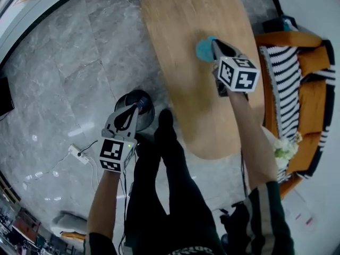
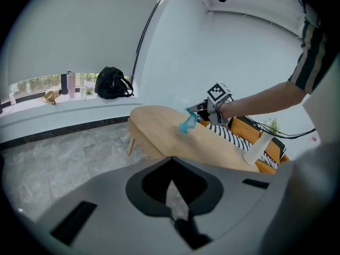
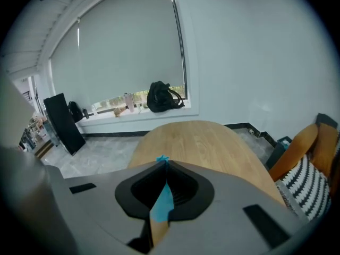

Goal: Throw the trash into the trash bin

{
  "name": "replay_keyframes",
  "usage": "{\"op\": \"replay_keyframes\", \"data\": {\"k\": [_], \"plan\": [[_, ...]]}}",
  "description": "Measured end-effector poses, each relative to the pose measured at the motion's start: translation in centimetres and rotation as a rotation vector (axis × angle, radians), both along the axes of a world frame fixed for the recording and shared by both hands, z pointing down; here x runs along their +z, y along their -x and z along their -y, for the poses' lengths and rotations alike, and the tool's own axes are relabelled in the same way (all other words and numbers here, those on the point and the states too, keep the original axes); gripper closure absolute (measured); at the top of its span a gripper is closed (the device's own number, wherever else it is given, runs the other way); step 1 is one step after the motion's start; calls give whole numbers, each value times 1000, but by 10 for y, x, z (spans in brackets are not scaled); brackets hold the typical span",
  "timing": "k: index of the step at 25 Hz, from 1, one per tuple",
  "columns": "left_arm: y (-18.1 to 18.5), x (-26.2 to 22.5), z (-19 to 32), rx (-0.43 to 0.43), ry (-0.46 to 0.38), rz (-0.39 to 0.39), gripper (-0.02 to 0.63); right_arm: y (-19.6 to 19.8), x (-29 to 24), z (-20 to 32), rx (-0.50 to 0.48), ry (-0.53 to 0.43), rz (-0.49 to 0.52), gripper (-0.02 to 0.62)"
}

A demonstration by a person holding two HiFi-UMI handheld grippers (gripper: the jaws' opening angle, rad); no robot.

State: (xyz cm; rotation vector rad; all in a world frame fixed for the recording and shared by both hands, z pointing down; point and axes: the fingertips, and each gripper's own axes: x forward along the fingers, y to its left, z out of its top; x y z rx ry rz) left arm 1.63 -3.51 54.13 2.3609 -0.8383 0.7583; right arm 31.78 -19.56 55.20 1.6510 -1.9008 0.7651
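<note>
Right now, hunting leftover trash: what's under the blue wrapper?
Only bare wooden table shows below the blue wrapper pinched in the right gripper; the patch directly beneath is covered.

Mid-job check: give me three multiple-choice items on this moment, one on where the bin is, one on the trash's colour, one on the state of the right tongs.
1. Where does the trash bin stand relative to the wooden table?
A) on top of it
B) underneath it
C) on the floor beside it

2. What colour is the trash at the right tongs?
A) blue
B) red
C) yellow

3. What state are the right tongs in?
A) open and empty
B) shut on the trash
C) laid down on the table

Answers:
1 C: the head view shows the dark round bin uncovered on the grey floor, next to the table's edge.
2 A: the scrap is blue in all three views.
3 B: the right gripper view shows the jaws pinching the scrap above the tabletop.
</note>
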Motion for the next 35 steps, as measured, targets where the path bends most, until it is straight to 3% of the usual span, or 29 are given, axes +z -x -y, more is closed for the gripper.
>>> {"op": "replay_keyframes", "data": {"k": [8, 16, 23, 35], "plan": [[51, -20, -26, -68, -40, 4, 606, 91, -46, -26, -94, -76, 106, 587], [112, -26, -51, -172, -50, 13, 606, 204, -47, -65, -240, -71, 178, 588], [158, -14, -79, -260, -26, 11, 606, 282, -17, -101, -331, -5, 203, 588], [220, 26, -117, -355, 26, 5, 606, 359, 86, -172, -384, 178, 192, 588]]}}
